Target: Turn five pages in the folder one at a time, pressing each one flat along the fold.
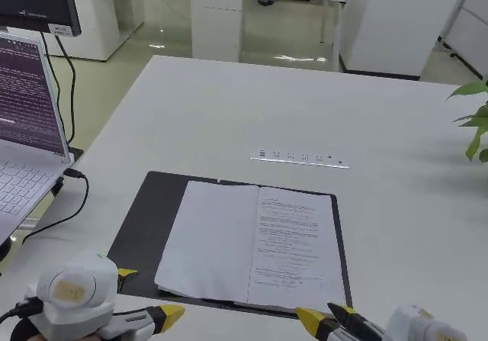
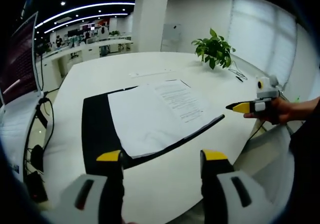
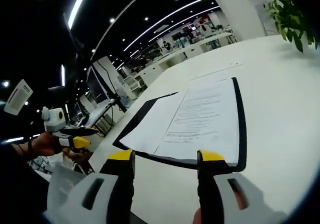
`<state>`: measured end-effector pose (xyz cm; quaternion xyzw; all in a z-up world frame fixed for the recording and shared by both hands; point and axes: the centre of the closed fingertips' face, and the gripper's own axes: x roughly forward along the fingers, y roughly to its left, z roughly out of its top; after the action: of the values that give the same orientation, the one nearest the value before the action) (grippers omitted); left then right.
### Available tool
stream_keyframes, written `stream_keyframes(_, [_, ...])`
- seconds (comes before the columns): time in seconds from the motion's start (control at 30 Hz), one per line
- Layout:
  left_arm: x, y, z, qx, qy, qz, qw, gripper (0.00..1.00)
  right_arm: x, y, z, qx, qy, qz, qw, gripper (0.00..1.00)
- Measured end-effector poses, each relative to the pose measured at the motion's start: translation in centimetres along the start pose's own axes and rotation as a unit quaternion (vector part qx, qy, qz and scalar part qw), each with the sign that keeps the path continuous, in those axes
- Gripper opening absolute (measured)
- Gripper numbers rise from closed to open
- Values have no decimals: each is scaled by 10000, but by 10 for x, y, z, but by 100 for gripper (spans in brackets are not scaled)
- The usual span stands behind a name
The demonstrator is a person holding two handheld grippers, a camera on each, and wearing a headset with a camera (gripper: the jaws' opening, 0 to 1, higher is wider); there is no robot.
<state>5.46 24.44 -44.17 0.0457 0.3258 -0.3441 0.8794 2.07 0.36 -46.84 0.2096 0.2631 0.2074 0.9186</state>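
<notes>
The folder (image 1: 145,219) lies open and flat on the white table (image 1: 229,104), close to the near edge, so I think it is put there for you to reach it with both tools. A white page (image 1: 213,234) lies on the left side and a printed page (image 1: 293,242) lies on the right side, and they meet at the fold (image 1: 254,242) down the middle. The near edge of the white page looks a little wavy, so it may need a press along the fold. A laptop (image 1: 23,127) sits far off to the left, out of your way. You hold the left gripper (image 1: 149,294) low by the near left corner of the folder, and the right gripper (image 1: 326,316) low by the near right corner. One on each side looks like a good way to start: the right one is near the corner of the printed page to lift it, and the left one is near the side where the page will land. Look at the jaws. In the left gripper view the two yellow tips stand wide apart with nothing between them. In the right gripper view the tips are wide apart too, and they hold nothing. Neither gripper touches the folder or a page.
</notes>
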Motion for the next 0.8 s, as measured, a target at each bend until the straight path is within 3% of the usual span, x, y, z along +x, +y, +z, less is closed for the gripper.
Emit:
stream_keyframes(0.23, [-8,-3,6,21,-149,32,9999,66,-15,11,3,-404,20,81,9991,57])
stream_keyframes(0.37, [-14,-11,15,262,-306,41,9992,72,-21,15,4,-721,133,91,9973,60])
stream_keyframes(0.5, [-16,-16,19,207,-418,-48,9989,73,-27,15,6,-837,151,51,9964,63])
stream_keyframes(0.8, [-9,-22,10,175,-200,-251,9993,70,-36,9,4,-641,133,-45,9978,68])
